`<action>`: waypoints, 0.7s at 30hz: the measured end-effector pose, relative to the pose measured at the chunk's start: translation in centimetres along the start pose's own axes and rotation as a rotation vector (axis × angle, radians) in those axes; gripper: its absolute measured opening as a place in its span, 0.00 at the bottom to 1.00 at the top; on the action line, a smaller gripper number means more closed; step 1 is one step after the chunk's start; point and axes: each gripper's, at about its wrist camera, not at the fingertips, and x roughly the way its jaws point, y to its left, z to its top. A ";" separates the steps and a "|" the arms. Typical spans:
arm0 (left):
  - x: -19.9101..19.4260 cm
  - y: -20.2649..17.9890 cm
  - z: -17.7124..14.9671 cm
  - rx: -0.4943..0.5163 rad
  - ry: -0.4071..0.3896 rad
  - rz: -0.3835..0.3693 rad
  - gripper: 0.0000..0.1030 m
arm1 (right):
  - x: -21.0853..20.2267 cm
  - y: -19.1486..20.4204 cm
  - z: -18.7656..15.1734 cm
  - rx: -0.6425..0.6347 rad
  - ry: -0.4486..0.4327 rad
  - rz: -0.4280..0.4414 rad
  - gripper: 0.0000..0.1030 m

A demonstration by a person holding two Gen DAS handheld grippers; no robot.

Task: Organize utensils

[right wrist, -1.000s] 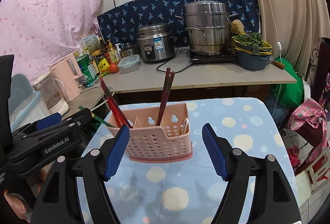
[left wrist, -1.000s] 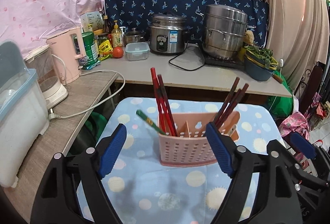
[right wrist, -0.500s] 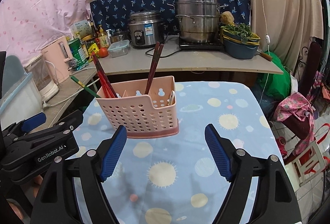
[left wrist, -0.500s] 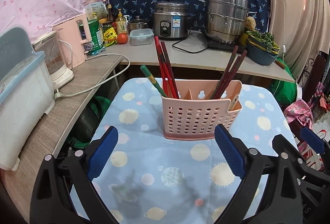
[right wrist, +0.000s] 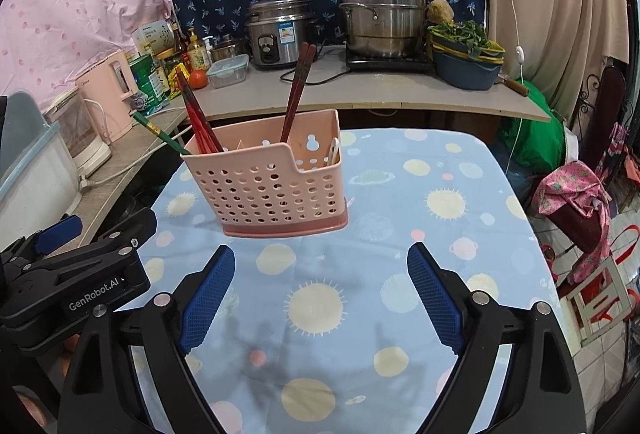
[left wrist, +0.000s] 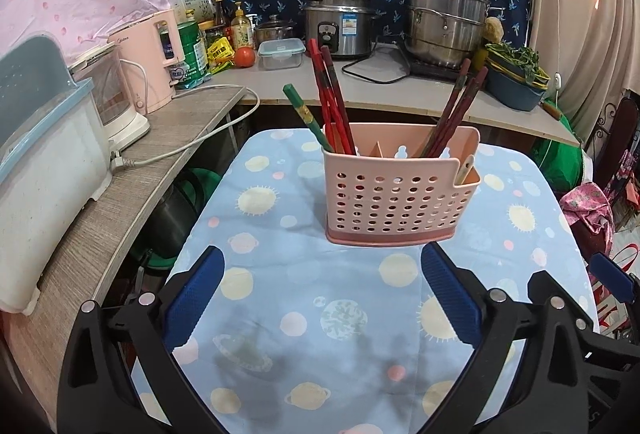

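Observation:
A pink perforated utensil basket (left wrist: 400,194) (right wrist: 272,190) stands upright on the blue planet-print tablecloth (left wrist: 280,314). Red chopsticks (left wrist: 328,94) and one green chopstick (left wrist: 306,118) lean in its left compartment. Dark red chopsticks (left wrist: 456,114) fill the right one, and a pale handle (left wrist: 466,168) sits in the small front pocket. My left gripper (left wrist: 321,252) is just short of the basket, its jaws opening with nothing between them. My right gripper (right wrist: 320,248) is right of it, its jaws opening over bare cloth.
A counter behind holds a rice cooker (left wrist: 340,22), a steel steamer pot (left wrist: 444,22), a clear lidded box (left wrist: 280,54) and a blue basin of greens (left wrist: 516,74). A side shelf on the left carries a pink kettle (left wrist: 152,54) and a white appliance (left wrist: 44,162). A cable (left wrist: 192,150) hangs there.
Both grippers have drawn back and sunk, so the basket now sits beyond the fingertips rather than level with them. Both pairs of jaws have spread wider. The basket itself has stayed upright.

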 end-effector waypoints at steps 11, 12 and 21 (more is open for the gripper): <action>0.4 0.5 -0.5 -0.008 0.019 0.011 0.93 | 0.1 0.3 -0.6 -0.010 0.004 -0.016 0.83; 0.4 0.6 -0.5 -0.008 0.019 0.010 0.93 | 0.2 0.4 -0.7 -0.012 0.005 -0.016 0.84; 0.6 0.6 -0.7 -0.010 0.027 0.015 0.93 | 0.3 0.1 -0.8 -0.010 0.016 -0.032 0.85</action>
